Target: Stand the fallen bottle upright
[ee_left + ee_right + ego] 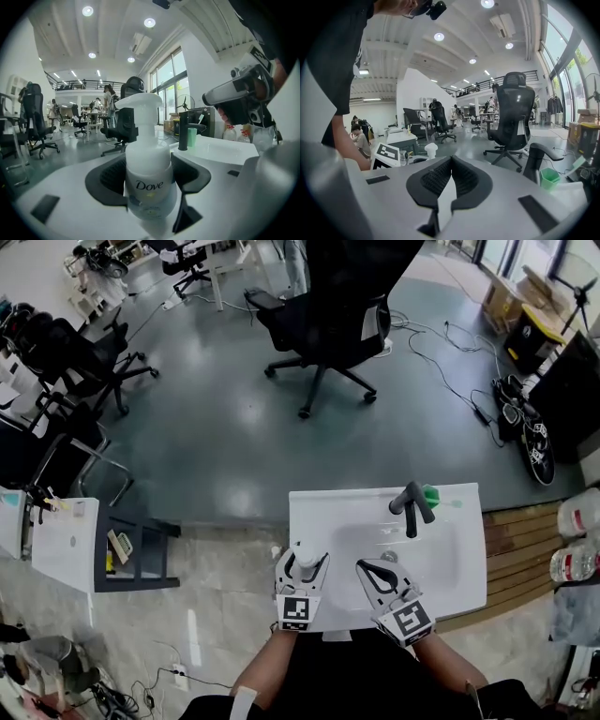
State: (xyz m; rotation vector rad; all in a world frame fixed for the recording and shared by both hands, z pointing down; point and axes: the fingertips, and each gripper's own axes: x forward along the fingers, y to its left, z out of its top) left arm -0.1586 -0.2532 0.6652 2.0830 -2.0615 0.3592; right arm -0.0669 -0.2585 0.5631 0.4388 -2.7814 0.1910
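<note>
Clamped left gripper (303,568) wide around bottle (149,168), upright at 8 o'clock of sink (450,531). Held right gripper (450,164) closed, empty. Judged uprighting done; left set-down and release outstanding.

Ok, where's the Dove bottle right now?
In the head view the Dove bottle stands upright between the left gripper's jaws, at the white sink's near left corner, beside the right gripper.

Open-plan office-lab: swivel chairs (328,324), desks (64,545), floor cables (441,357), mezzanine railing (84,85), big windows (171,77).
</note>
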